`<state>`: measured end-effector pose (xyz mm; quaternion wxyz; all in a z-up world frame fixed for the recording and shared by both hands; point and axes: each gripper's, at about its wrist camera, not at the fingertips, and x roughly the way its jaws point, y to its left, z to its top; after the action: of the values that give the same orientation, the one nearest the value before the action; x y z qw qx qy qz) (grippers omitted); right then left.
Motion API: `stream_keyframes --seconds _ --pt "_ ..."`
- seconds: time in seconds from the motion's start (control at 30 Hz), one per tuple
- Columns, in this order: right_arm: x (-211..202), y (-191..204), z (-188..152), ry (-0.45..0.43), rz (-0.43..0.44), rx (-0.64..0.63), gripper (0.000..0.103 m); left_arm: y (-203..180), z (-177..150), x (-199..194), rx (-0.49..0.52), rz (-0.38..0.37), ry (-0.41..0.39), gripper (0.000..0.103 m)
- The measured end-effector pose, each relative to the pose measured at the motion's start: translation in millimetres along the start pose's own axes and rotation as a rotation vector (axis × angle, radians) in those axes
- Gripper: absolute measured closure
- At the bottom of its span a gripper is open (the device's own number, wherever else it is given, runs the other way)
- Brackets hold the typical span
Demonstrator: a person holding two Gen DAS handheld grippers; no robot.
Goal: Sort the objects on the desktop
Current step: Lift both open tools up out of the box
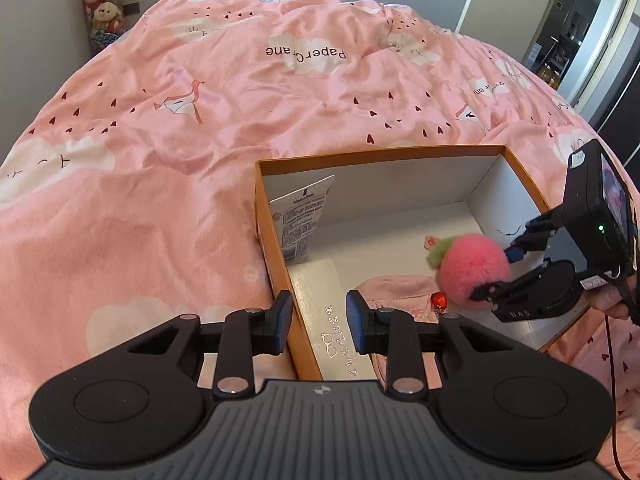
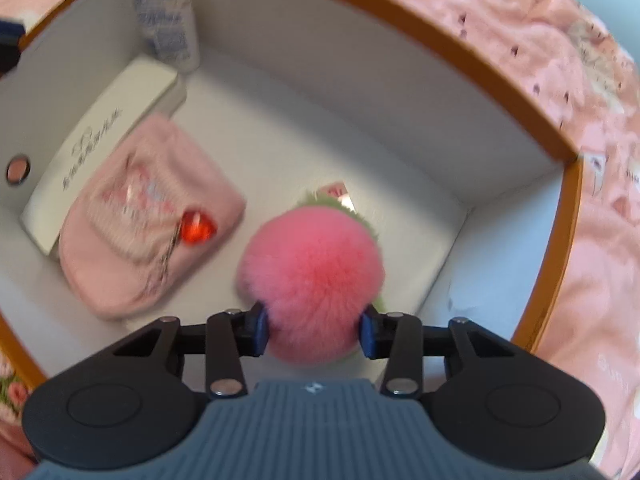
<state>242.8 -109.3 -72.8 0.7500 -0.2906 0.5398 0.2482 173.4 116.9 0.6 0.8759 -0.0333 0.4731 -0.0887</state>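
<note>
Two grippers show in the left wrist view, both at an orange-rimmed cardboard box [image 1: 276,240] that sits on a pink printed duvet [image 1: 160,120]. The left gripper [image 1: 319,322] hangs over the box's near left wall with its jaws partly apart and nothing between them, that wall passing just beneath the left finger. Inside the box, a Vaseline tube [image 1: 301,216] leans in the far left corner, a white eyeglass case [image 1: 332,320] lies along the left wall, and a pink pouch [image 1: 400,294] with a red bead [image 1: 559,300] lies beside the case. Toward the box's right side, the right gripper [image 1: 498,272] clasps a pink fluffy pom-pom [image 1: 472,268] with a green tuft. From the right wrist view, somewhat blurred, the right gripper [image 2: 312,330] has its blue pads pressed into the pom-pom [image 2: 312,276] on both sides, holding it above the box's white floor [image 2: 320,128], right of the pouch [image 2: 148,232], the case [image 2: 100,140] and the tube [image 2: 166,28].
</note>
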Motion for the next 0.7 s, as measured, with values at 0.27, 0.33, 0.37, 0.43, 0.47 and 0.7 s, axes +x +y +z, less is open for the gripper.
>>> stream_keyframes --seconds 0.27,0.33,0.37,0.43,0.47,0.7 --pt "-2 -5 31 -0.147 0.059 0.035 0.068 4 -3 4 -0.039 -0.008 -0.003 0.07" --pt "-4 0 41 -0.179 0.088 0.037 0.074 5 -3 5 -0.048 -0.011 0.0 0.07" --pt "-2 5 45 -0.192 0.103 0.037 0.078 5 -3 5 -0.053 -0.011 0.001 0.07" --pt "-3 13 54 -0.205 0.14 0.041 0.085 6 -3 5 -0.059 -0.012 0.002 0.07" --pt "-2 16 56 -0.208 0.163 0.043 0.09 6 -3 6 -0.057 -0.012 0.002 0.07" --pt "-9 36 74 -0.23 0.276 0.035 0.092 7 -3 6 -0.067 -0.014 0.005 0.07"
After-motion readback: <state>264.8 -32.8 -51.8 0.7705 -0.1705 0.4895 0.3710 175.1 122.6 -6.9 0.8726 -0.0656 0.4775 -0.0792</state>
